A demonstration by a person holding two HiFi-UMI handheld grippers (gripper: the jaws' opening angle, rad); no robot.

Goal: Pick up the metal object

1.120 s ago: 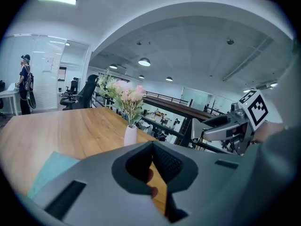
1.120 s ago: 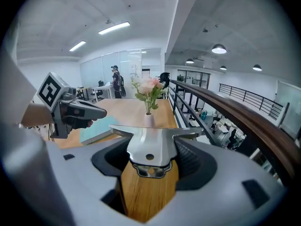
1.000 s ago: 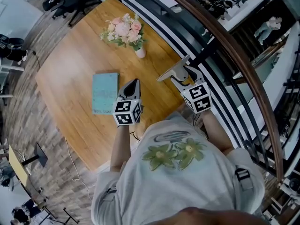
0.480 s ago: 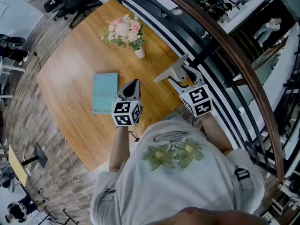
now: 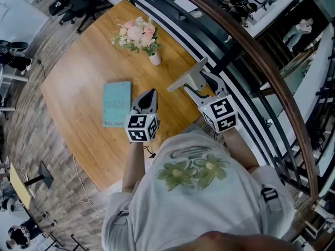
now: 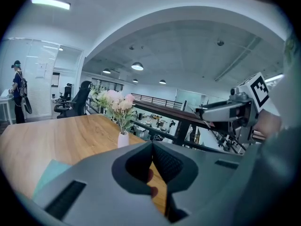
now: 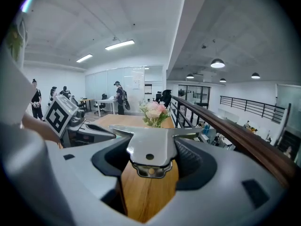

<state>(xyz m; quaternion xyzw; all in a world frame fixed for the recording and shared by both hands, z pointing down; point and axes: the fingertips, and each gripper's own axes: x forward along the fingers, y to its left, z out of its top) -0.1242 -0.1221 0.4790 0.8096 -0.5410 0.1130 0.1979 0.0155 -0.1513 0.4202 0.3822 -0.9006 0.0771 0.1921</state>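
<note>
Wooden table carries a teal book and a vase of flowers. The metal object, a flat plate, sits clamped in the fingers of the right gripper near the table's far edge beside the railing, so the pick-up is judged essentially made and the next move calls only for a steady hold clear of that rail. Left gripper hovers just beside the book, fingers together on nothing; only the right gripper view shows the plate's riveted end seated between the fingers, and only the head view places it over the table.
</note>
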